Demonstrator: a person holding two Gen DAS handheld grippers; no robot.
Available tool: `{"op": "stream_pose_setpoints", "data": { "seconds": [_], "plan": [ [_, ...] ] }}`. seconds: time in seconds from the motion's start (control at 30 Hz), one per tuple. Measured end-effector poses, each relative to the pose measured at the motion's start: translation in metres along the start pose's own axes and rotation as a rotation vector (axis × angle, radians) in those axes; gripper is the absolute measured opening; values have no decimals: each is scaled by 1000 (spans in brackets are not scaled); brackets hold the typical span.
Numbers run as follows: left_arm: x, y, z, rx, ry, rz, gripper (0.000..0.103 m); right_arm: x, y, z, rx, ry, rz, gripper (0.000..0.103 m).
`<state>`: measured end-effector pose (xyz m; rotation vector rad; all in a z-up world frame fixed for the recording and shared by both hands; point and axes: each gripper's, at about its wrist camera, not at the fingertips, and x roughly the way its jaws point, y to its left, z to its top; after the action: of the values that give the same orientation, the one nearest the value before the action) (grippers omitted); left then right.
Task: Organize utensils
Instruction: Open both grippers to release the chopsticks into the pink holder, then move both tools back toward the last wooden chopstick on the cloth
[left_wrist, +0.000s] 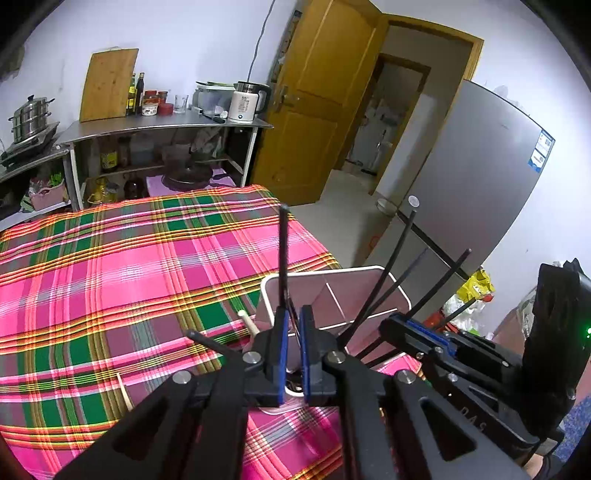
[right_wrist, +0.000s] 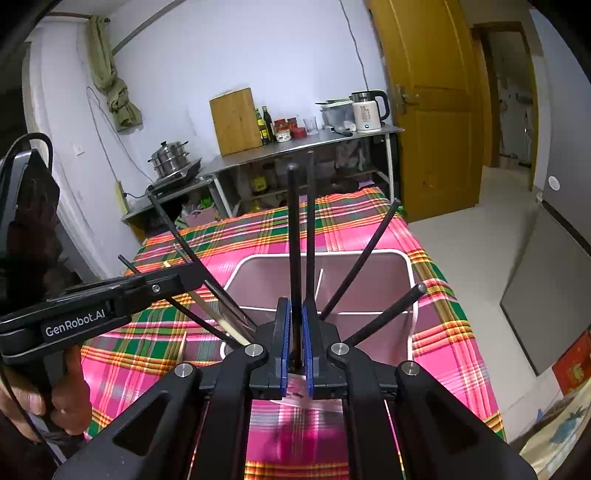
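Landmark = white rectangular plastic organizer bin (right_wrist: 410, 295) w/ inner dividers, sitting on the pink/green plaid tablecloth (left_wrist: 110, 266), at the cloth's near right part as seen from the left wrist cam.

L gripper (left_wrist: 292, 332): black frame, blue pads, jaws narrow, small gap. One thin black chopstick (left_wrist: 283, 254) stands near upright between the pads, upper end well above the bin's rim, lower end going down behind the gripper at the bin's near-left corner. Can't tell if the pads actually press on it; looks loose on the right-pad side.

R gripper (right_wrist: 296, 328): same build, jaws narrow and clamped on a pair of black chopsticks (right_wrist: 293, 251), both roughly upright over the bin's near edge, tips up. In the left cam the R gripper sits just right of the bin.

More black chopsticks (right_wrist: 360, 258) fan out of the bin, leaning right past its right wall; others lean left past the left wall.

Light wooden chopsticks (left_wrist: 248, 322): one just left of the bin by the L gripper, another lying flat on the cloth further left of the bin.

Person's hand (right_wrist: 55, 398) wraps the L gripper's handle, left of the bin in the right cam.

Beyond the bin's far side: steel prep table (right_wrist: 295, 146) w/ a bamboo cutting board (right_wrist: 236, 122), white electric kettle (right_wrist: 367, 110). Yellow-brown wooden door (right_wrist: 436, 110) far right of the bin.
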<state>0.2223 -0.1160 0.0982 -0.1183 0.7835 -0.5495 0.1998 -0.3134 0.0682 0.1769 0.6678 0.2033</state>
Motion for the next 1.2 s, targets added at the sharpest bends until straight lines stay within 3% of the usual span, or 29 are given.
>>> {"op": "stream_pose_setpoints", "data": {
  "seconds": [0.17, 0.5, 0.73, 0.9, 1.2],
  "plan": [
    [-15, -1, 2, 4, -38, 7, 21, -11, 2, 2, -6, -21, -12, 10],
    [-60, -2, -1, 22, -127, 33, 24, -38, 8, 2, -18, -66, -7, 11],
    [-88, 6, -21, 16, -167, 74, 27, -55, 16, -3, -29, -88, 12, 11],
    [-104, 14, -39, -7, -192, 108, 36, -62, 25, -10, -47, -91, 27, 11],
    [-114, 39, -76, -55, -182, 173, 37, -64, 41, -32, -81, -63, 57, 11]
  ]
}}
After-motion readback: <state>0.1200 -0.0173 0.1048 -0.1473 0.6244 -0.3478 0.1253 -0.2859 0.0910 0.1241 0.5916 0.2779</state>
